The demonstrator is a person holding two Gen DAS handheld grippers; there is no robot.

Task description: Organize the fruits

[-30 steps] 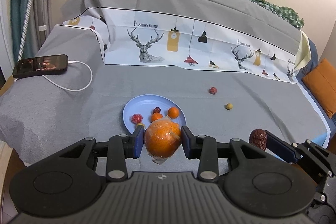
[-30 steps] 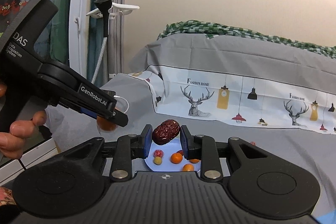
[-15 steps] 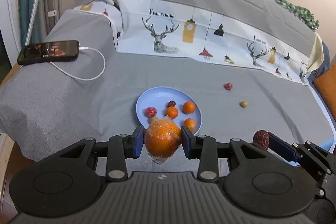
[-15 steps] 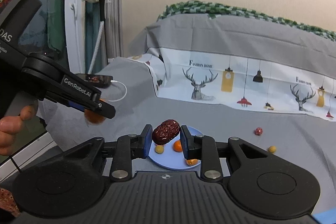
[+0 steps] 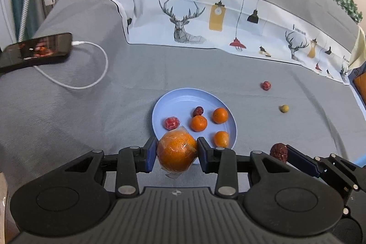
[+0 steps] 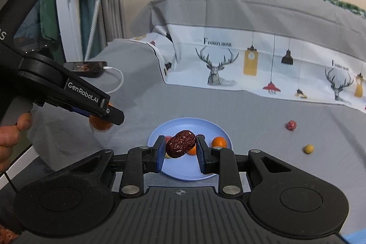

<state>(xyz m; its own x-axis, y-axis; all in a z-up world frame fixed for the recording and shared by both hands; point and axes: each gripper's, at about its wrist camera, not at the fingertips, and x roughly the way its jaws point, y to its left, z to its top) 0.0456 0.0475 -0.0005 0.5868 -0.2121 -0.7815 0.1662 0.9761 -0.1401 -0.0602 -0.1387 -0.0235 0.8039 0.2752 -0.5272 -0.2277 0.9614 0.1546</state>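
Left gripper [image 5: 177, 153] has its jaws clamped on a plastic-wrapped orange [image 5: 176, 151], held over the near rim of the blue plate [image 5: 180, 96]. Right gripper [image 6: 180, 150] has its jaws nearly closed, pinching a wrinkled red date [image 6: 180, 143] above the same plate. The plate sits on a grey-covered bed [image 5: 91, 118] with small oranges [image 5: 198, 123] on it. Two loose fruits [image 5: 266, 85] lie on the bed right of the plate.

The round light-blue plate [image 5: 183, 97] was bare at 11 o'clock; 3 small oranges [image 5: 199, 123] crowded 4 o'clock.
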